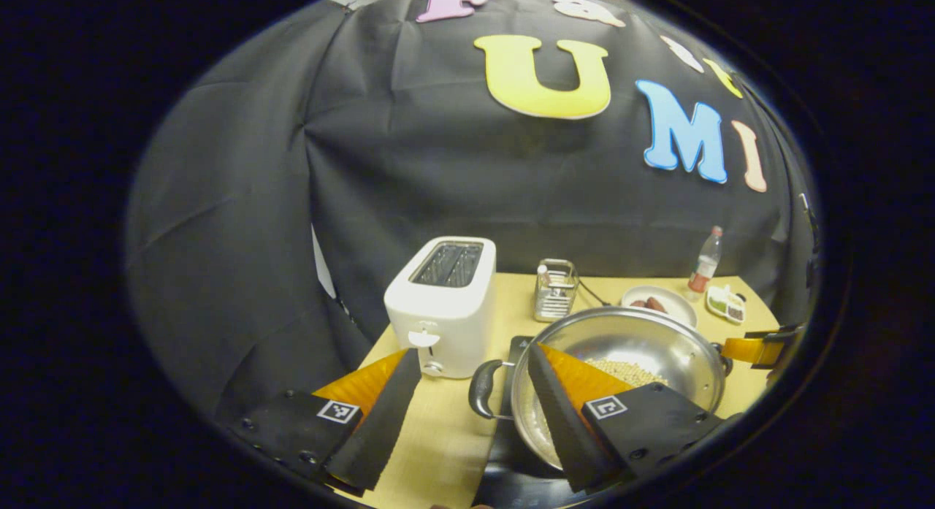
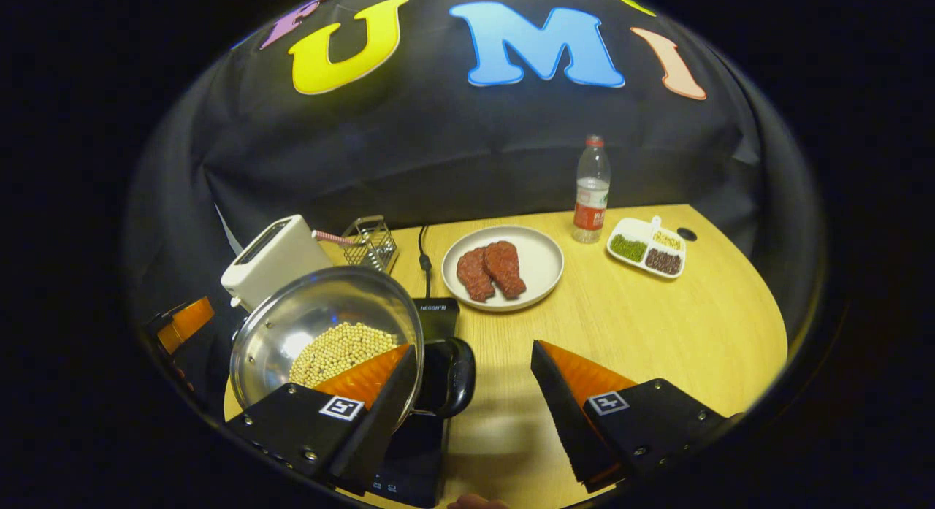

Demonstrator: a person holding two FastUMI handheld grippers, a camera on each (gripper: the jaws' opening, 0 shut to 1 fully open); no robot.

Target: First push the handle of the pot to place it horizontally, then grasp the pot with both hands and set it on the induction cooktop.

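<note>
- The left hand-held gripper (image 1: 473, 407) has its fingers spread apart around the pot's left loop handle (image 1: 483, 387), one finger over the bowl, not clamped.
- The right hand-held gripper (image 2: 471, 392) is likewise spread, straddling the pot's right loop handle (image 2: 454, 377).
- The pot (image 2: 325, 334), holding pale beans (image 2: 342, 350), sits over the black induction cooktop (image 2: 420, 439) at the desk's (image 2: 657, 326) near left.
- A toaster (image 2: 274, 259) stands behind it; a plate of meat (image 2: 540, 264), a bottle (image 2: 590, 190) and a small divided dish (image 2: 646, 247) lie farther right.
</note>
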